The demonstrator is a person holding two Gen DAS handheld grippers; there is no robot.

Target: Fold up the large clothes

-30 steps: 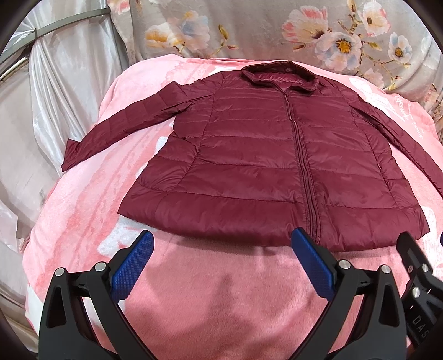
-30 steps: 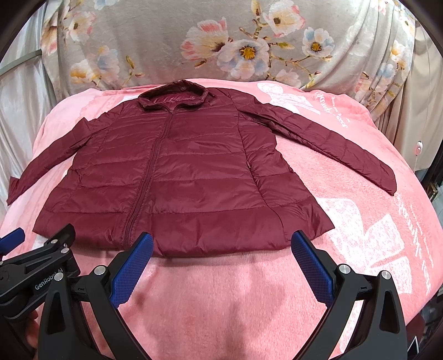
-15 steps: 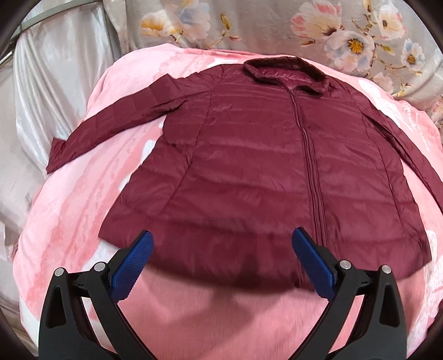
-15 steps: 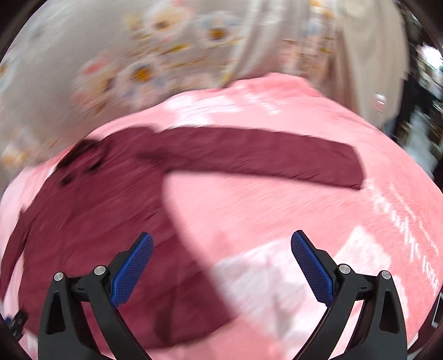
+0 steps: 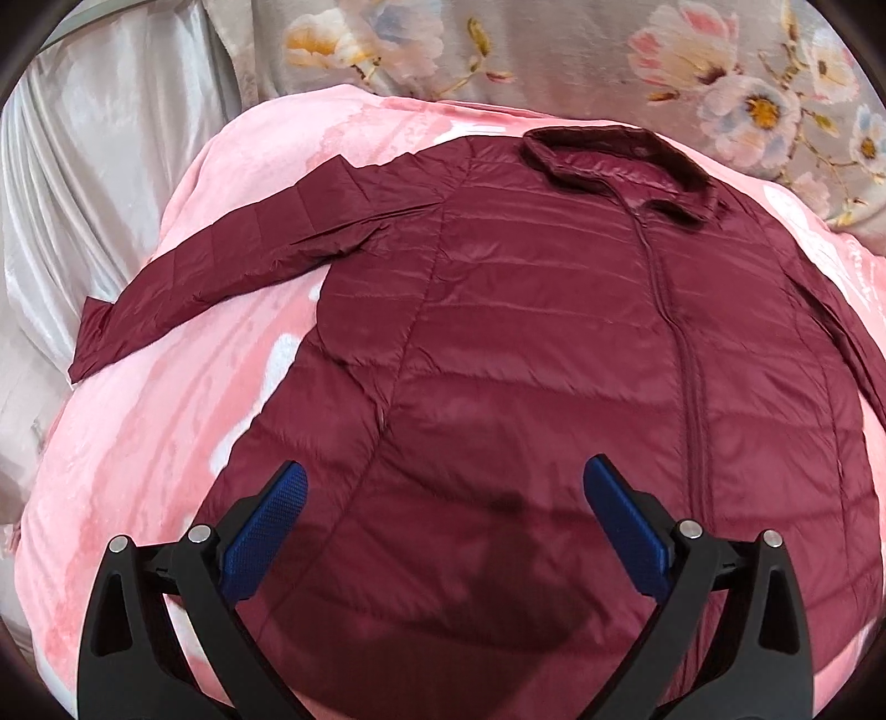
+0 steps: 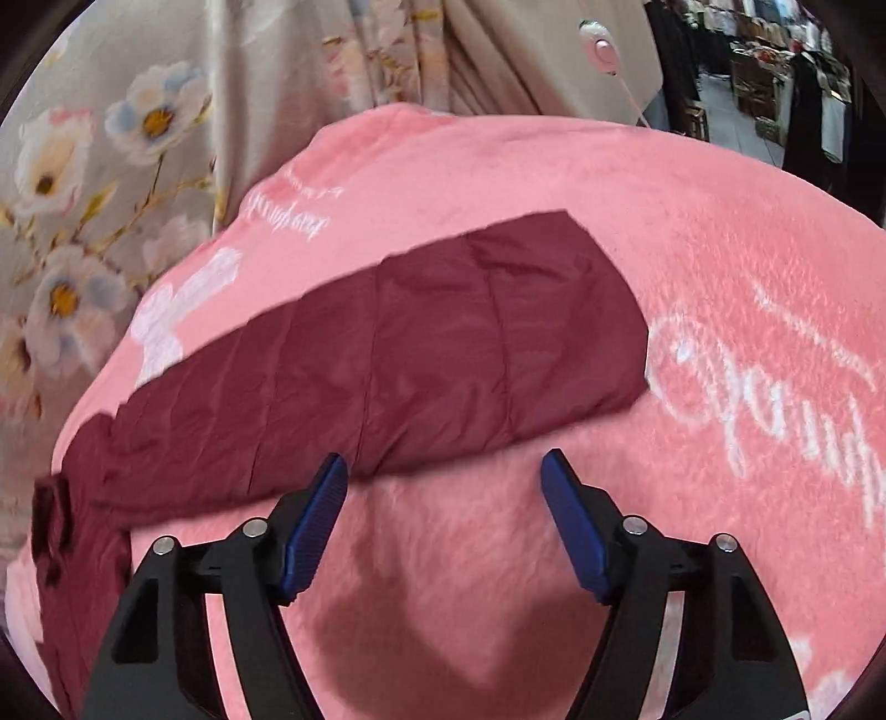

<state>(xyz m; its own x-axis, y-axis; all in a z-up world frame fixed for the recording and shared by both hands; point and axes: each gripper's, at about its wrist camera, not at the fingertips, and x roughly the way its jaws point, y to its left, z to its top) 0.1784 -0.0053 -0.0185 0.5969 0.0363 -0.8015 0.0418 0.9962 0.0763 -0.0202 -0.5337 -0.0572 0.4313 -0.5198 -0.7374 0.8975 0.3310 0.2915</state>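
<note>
A dark red quilted jacket (image 5: 542, 343) lies flat and zipped, front up, on a pink blanket (image 5: 144, 443), collar at the far side. Its left sleeve (image 5: 221, 260) stretches out to the left. My left gripper (image 5: 443, 498) is open and empty, hovering over the jacket's lower body. In the right wrist view the jacket's other sleeve (image 6: 421, 343) lies straight across the blanket (image 6: 720, 277), its cuff to the right. My right gripper (image 6: 443, 487) is open and empty, just in front of that sleeve's near edge.
Floral fabric (image 5: 554, 50) hangs behind the bed, with silvery cloth (image 5: 83, 183) at the left. In the right wrist view, a beige curtain (image 6: 498, 50) hangs behind the bed and a shop interior (image 6: 775, 72) shows at the far right.
My left gripper has moved forward over the jacket's hem and body. My right gripper has swung right and come in close to the outstretched sleeve. Both stay open.
</note>
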